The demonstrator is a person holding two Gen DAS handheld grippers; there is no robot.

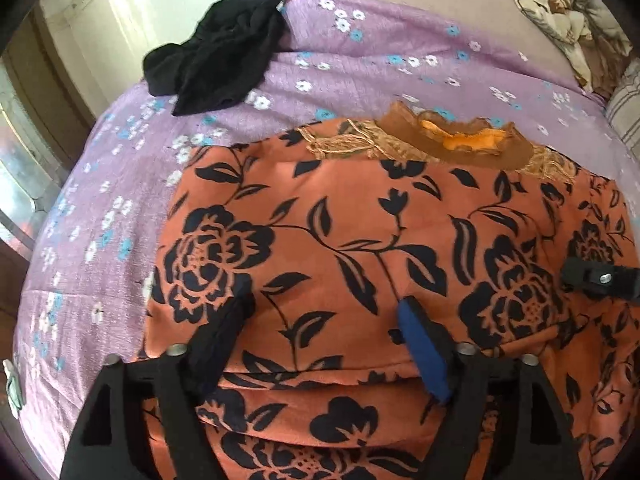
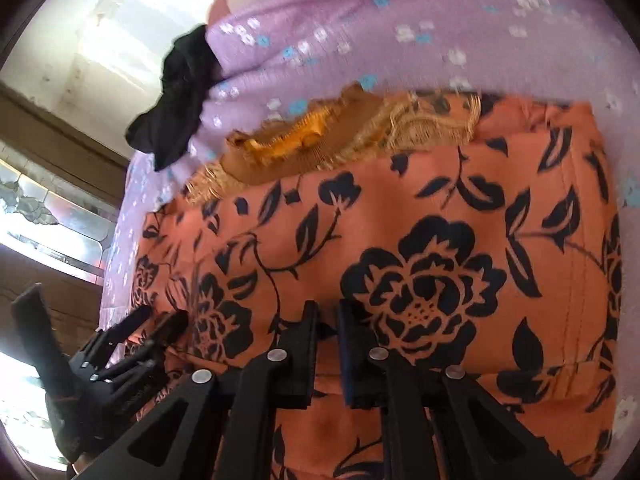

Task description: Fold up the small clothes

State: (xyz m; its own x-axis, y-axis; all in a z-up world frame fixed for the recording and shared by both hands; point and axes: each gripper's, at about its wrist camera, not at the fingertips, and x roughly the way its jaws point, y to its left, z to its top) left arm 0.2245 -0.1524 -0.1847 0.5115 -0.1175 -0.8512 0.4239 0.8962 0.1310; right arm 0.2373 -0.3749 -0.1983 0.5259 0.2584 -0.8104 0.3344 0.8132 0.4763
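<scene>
Orange floral garment [image 1: 360, 220], near edge cropped

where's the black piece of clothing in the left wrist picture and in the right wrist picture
Left wrist: black garment lies upper left, on the purple bedspread.
Right wrist: black garment sits at upper left, at the bedspread's edge.
Shared landmark: the brown lace neckline of the orange floral garment.

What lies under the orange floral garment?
The purple flowered bedsheet shows around the orange floral garment and evidently runs beneath it. Anything else underneath is covered.
</scene>
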